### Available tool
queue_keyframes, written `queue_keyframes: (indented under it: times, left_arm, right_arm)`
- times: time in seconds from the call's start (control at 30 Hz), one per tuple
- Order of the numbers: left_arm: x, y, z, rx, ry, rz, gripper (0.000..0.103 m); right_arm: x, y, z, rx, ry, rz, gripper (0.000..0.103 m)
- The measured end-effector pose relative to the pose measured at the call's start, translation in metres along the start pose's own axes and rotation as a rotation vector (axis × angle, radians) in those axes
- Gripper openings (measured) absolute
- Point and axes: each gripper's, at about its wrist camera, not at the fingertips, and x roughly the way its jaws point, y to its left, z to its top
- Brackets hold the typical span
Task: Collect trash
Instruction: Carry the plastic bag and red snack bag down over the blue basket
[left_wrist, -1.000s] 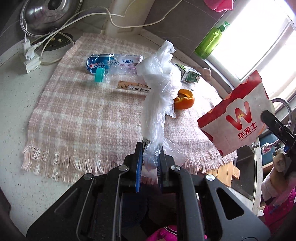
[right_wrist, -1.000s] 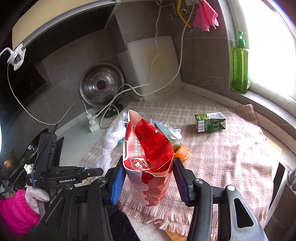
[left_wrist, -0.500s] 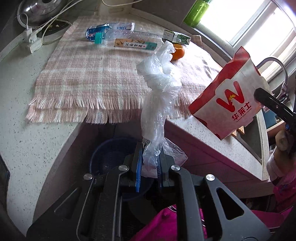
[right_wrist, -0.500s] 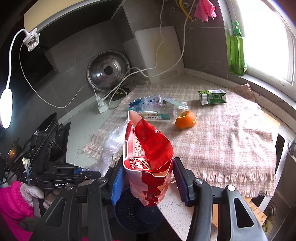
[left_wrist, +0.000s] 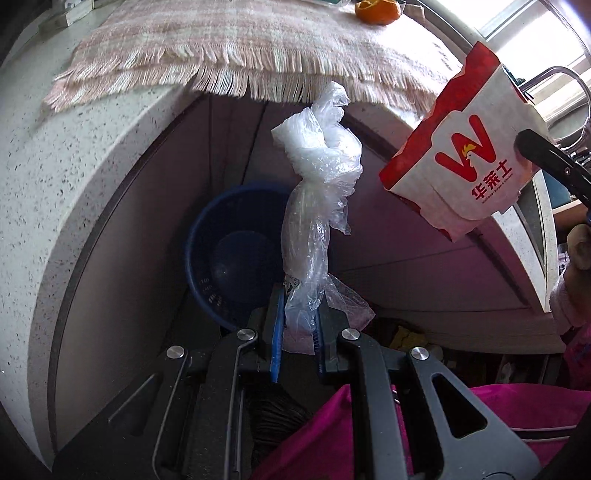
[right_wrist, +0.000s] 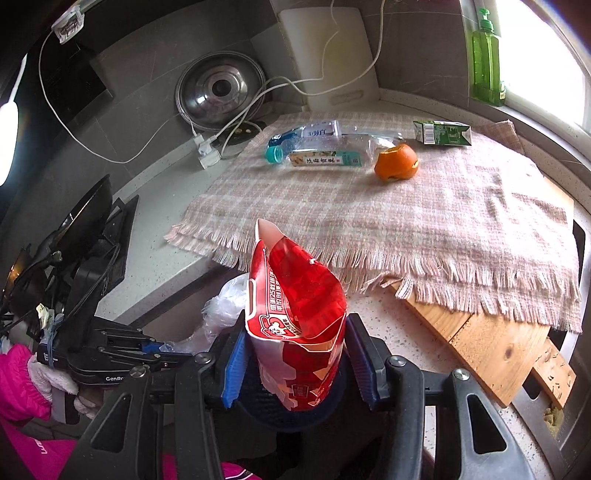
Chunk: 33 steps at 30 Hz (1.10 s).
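My left gripper (left_wrist: 297, 332) is shut on a crumpled clear plastic bag (left_wrist: 316, 192) and holds it below the counter edge, above a dark blue trash basket (left_wrist: 229, 254) on the floor. My right gripper (right_wrist: 295, 365) is shut on a red and white paper food bag (right_wrist: 295, 317), which also shows in the left wrist view (left_wrist: 461, 147), off the counter's front edge. The basket (right_wrist: 295, 417) lies right under it. On the checked cloth (right_wrist: 369, 214) lie a plastic bottle (right_wrist: 314, 138), a flat wrapper (right_wrist: 325, 159), an orange peel (right_wrist: 397, 162) and a green carton (right_wrist: 443, 133).
A steel lid (right_wrist: 219, 94), white cables and a plug (right_wrist: 207, 151) sit at the back left. A green soap bottle (right_wrist: 485, 59) stands on the sill. A wooden board (right_wrist: 491, 339) pokes out under the cloth. A stove with a pan (right_wrist: 85, 221) is at the left.
Both grippers have pulled back from the cloth and dropped below the counter edge with their bags. The blue basket has come into view under them.
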Motion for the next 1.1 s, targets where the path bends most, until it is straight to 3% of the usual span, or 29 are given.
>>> queue_keyframes:
  times: [0.37, 0.77, 1.1]
  left_arm:
    - [0.049, 0.029, -0.002, -0.027, 0.113, 0.032, 0.012]
    - [0.096, 0.027, -0.002, -0.048, 0.217, 0.046, 0.012]
    - [0.126, 0.041, -0.015, -0.077, 0.249, 0.049, 0.012]
  right_arm:
    - [0.055, 0.020, -0.023, -0.044, 0.097, -0.016, 0.052]
    - [0.106, 0.021, -0.046, -0.045, 0.203, -0.043, 0.052]
    - [0.138, 0.017, -0.060, -0.061, 0.263, -0.063, 0.052]
